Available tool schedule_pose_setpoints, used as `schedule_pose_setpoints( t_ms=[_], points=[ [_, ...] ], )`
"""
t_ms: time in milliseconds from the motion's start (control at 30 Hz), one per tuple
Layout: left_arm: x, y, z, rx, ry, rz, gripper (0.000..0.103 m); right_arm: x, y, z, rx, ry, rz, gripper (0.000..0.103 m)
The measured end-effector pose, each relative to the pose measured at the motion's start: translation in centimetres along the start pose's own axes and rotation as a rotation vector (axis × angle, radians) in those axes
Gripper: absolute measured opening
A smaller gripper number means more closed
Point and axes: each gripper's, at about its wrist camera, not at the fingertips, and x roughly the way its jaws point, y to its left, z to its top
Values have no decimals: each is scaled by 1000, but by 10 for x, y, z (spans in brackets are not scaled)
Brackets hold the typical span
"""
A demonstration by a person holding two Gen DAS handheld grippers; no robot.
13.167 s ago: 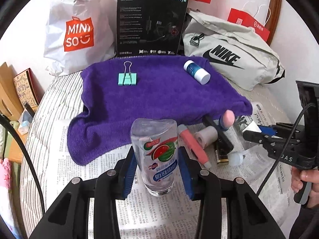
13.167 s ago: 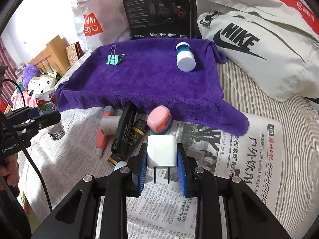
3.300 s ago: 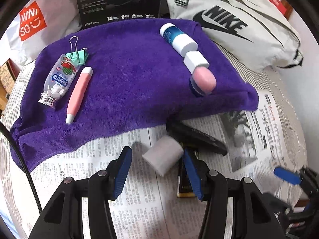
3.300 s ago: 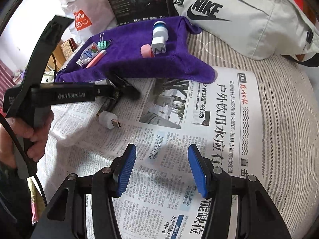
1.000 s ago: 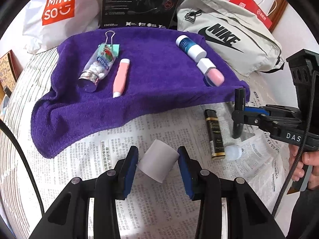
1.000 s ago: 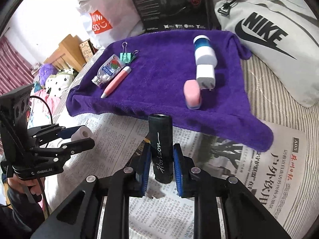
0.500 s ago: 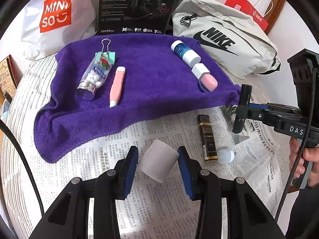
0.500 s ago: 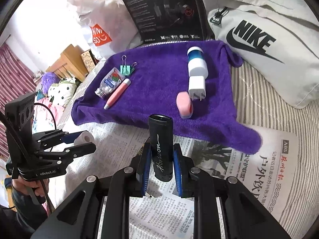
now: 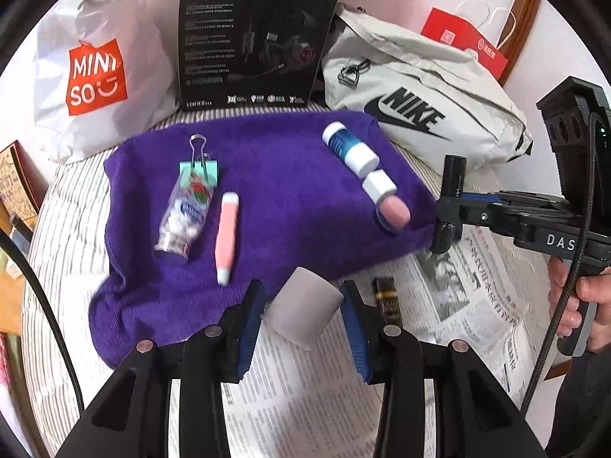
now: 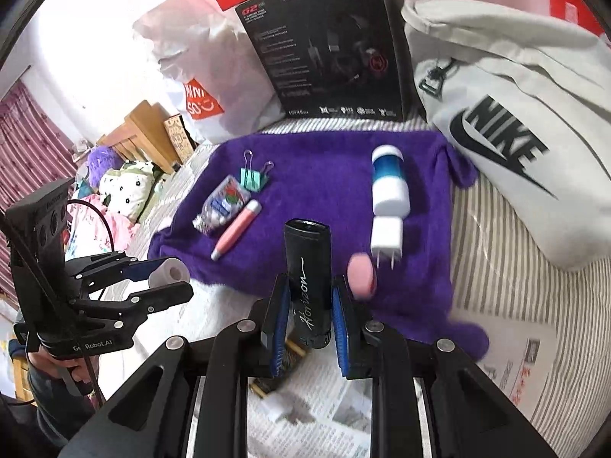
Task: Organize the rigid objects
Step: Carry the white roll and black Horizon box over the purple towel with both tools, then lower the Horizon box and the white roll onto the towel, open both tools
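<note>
In the left wrist view, the left claw (image 9: pixel 301 315) at the bottom middle is clamped on one small white roll (image 9: pixel 306 308), held up over the near edge of the purple towel (image 9: pixel 286 198). On the towel lie six things: one green clip (image 9: pixel 200 166), one clear little bottle (image 9: pixel 185 213) of white bits, one pink pen-shaped thing (image 9: pixel 226 238), one blue and white tube (image 9: pixel 349 149), one white plug (image 9: pixel 379 184) and one pink oval thing (image 9: pixel 395 213). At the upper left is a white bag (image 9: pixel 95 72) that says "MINISO". The black box (image 9: pixel 254 38) at the top says "HECATE" and "G2". The grey bag (image 9: pixel 412 110) at the upper right says "NIKE". At the right, the right claw (image 9: pixel 446 215) squeezes one black tube (image 9: pixel 450 202), and its arm shows the letters "DAS". A black and gold stick (image 9: pixel 386 297) lies on the newspaper (image 9: pixel 298 393) in the lower right. In the right wrist view, the right claw (image 10: pixel 309 316) at the bottom middle is clamped on the black tube (image 10: pixel 309 274), which stands up and says "Horizon", over the near edge of the towel (image 10: pixel 328 175). The same six things lie on the towel. At the left, the left claw (image 10: pixel 164 278) holds the white roll (image 10: pixel 170 273), and its body says "Robot.AI". The box (image 10: pixel 332 49) at the top says "HECATE", and the grey bag (image 10: pixel 508 114) at the right says "NIKE".
</note>
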Motion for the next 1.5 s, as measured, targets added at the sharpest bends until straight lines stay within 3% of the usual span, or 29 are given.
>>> schedule_pose_setpoints(
  t_ms=[400,833,1033,1500],
  points=[
    [25,25,40,-24,4,-7,39,49,-6,44,-15,46,12,21],
    [64,43,58,-51,37,-21,39,105,-17,55,-39,131,-55,22],
    [70,43,59,-48,47,-16,39,118,-17,58,-60,154,-97,21],
    [76,50,59,-49,63,-9,39,118,-15,51,-88,165,-100,25]
  ],
)
